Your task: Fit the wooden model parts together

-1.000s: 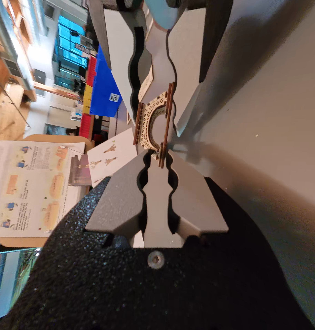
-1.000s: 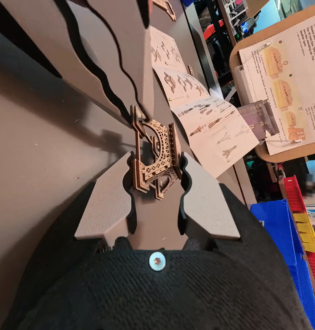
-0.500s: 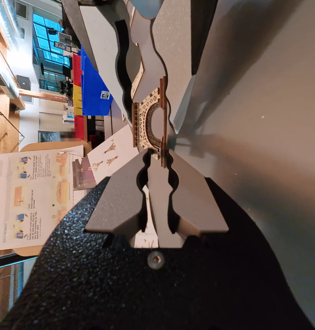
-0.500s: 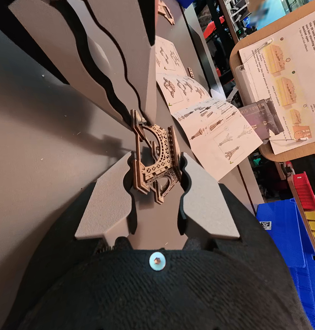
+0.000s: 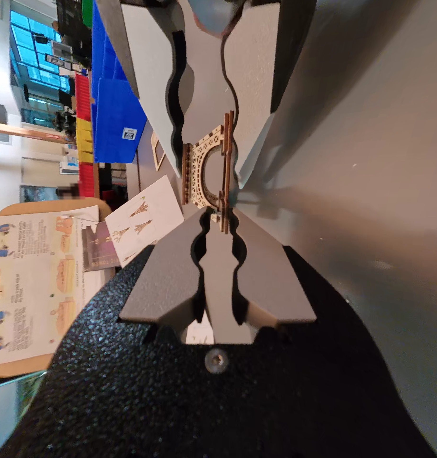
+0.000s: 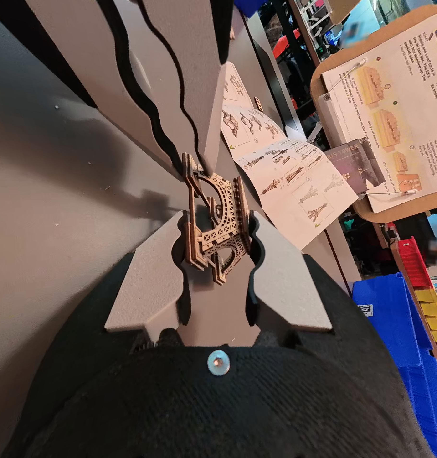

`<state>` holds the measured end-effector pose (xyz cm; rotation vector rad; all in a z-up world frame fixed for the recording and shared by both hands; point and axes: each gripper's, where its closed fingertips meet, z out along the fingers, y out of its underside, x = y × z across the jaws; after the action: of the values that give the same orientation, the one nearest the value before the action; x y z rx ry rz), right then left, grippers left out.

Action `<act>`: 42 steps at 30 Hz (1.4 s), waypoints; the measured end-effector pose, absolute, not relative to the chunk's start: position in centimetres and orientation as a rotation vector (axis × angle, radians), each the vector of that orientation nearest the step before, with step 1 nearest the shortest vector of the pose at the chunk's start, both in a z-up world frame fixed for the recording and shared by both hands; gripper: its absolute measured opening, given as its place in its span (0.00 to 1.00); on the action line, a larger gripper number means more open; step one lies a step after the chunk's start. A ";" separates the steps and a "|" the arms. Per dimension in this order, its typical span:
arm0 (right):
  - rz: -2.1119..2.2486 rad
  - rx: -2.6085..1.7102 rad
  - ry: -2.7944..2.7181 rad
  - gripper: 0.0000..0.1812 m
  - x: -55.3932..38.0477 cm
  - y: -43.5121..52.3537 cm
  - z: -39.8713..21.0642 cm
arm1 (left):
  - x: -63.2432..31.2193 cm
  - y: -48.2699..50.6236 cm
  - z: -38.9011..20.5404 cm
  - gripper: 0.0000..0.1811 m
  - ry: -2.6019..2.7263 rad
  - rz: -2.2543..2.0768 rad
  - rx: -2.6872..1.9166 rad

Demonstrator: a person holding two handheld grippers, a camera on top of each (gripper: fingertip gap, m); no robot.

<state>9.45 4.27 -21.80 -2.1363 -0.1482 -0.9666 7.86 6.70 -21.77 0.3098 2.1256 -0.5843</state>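
Note:
A small wooden lattice tower base (image 6: 222, 223) with arches is held above the grey table (image 6: 51, 198). My right gripper (image 6: 217, 218) is shut on it across its two sides. A flat brown square frame (image 6: 191, 198) lies against the base's left side. My left gripper (image 6: 196, 163) comes in from the top and is shut on that frame's far corner. In the left wrist view the base (image 5: 200, 173) stands between the two grippers. My left gripper (image 5: 219, 214) pinches the frame's (image 5: 226, 173) near end there. My right gripper (image 5: 208, 173) clamps the base from above.
A folded instruction sheet (image 6: 286, 173) lies on the table to the right. Behind it a clipboard with a printed page (image 6: 398, 111) stands upright. Blue bins (image 6: 398, 334) sit past the table edge. A small loose wooden part (image 6: 258, 106) lies beyond the sheet.
Both grippers have tilted slightly together with the model. The frame now lies more squarely against the base. Both grips are unchanged.

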 end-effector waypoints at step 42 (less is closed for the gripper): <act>-0.929 -2.049 -0.074 0.26 10.2 4.1 -21.5 | 8.3 5.6 -21.4 0.04 2.296 -0.493 0.324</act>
<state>10.17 4.06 -21.54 -2.0493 -0.0736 -0.9292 8.35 5.59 -21.45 0.3245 2.2958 -0.4932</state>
